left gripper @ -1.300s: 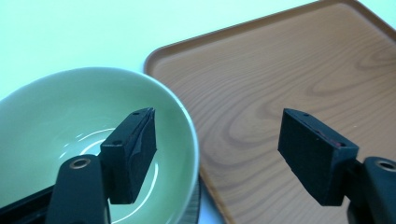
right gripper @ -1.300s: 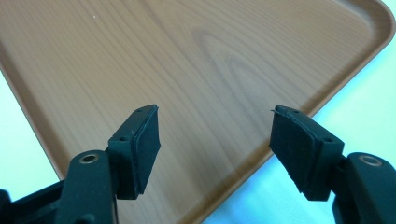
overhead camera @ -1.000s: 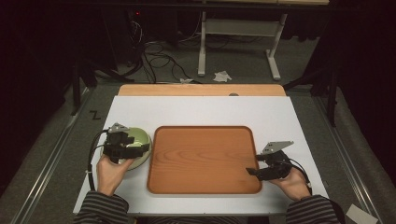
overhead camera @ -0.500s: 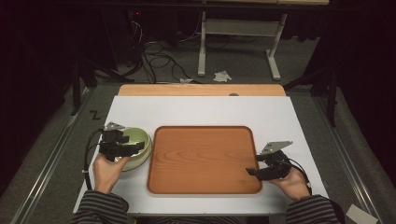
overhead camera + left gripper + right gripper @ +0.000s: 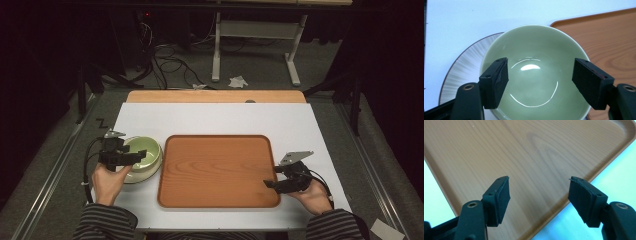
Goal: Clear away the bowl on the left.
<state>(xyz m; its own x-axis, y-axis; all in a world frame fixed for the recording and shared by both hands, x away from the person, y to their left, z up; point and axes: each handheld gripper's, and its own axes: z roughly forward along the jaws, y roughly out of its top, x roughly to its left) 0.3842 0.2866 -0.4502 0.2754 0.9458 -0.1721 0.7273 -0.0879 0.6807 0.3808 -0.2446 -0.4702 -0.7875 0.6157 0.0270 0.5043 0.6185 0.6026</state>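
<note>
Jaws of the left gripper (image 5: 540,83) stand apart over the glossy green ceramic bowl (image 5: 534,75); none touches its rim. Right gripper (image 5: 539,197) gapes above the bare wooden tray (image 5: 529,152), near its corner edge.

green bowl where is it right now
In the high view the green bowl sits at the table's left, just off the wooden tray's left edge; the left gripper hovers over it, jaws open. It rests on a striped plate.

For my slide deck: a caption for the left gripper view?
Open left gripper poised over an empty green bowl beside the wooden tray.
</note>
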